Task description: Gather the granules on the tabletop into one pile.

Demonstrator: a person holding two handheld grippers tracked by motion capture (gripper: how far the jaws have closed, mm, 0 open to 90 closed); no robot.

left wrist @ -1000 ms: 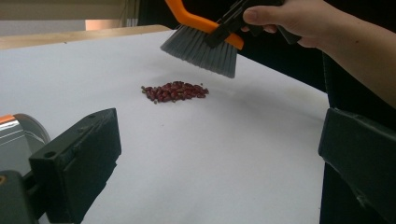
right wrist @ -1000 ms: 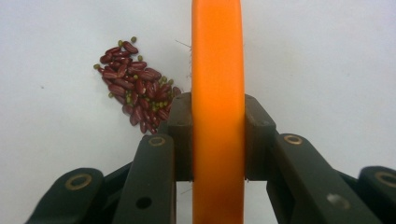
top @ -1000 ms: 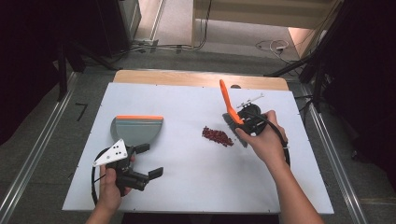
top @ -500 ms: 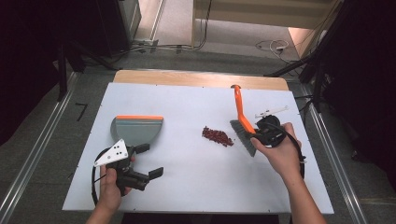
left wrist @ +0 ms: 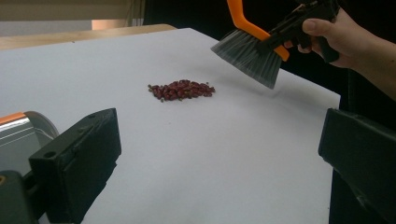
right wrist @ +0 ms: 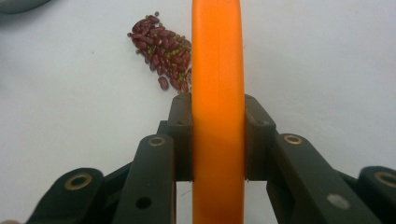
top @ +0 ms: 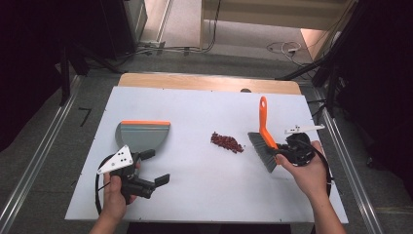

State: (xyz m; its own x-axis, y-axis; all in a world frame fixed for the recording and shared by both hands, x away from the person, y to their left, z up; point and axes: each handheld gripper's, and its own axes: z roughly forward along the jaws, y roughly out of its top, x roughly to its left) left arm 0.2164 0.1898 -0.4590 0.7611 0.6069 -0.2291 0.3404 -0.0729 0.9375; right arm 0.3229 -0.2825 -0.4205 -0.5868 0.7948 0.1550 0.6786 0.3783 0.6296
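My right gripper [top: 281, 155] clamps the brush [top: 263, 137], beans [top: 227, 142] just beside its bristles; my left gripper [top: 155, 167] gapes wide beside the dustpan [top: 141, 136].

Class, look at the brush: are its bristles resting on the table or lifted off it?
Lifted. In the left gripper view the brush hangs above the white table, a gap below its bristles, clamped by the right gripper.

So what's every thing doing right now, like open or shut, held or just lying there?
Brush: held, bristles lifted off the table.
Right gripper: shut on the brush's orange handle.
Left gripper: open, holding nothing.
Dustpan: lying flat on the table, nothing visible in it.
Beans: one small pile, loose on the table.
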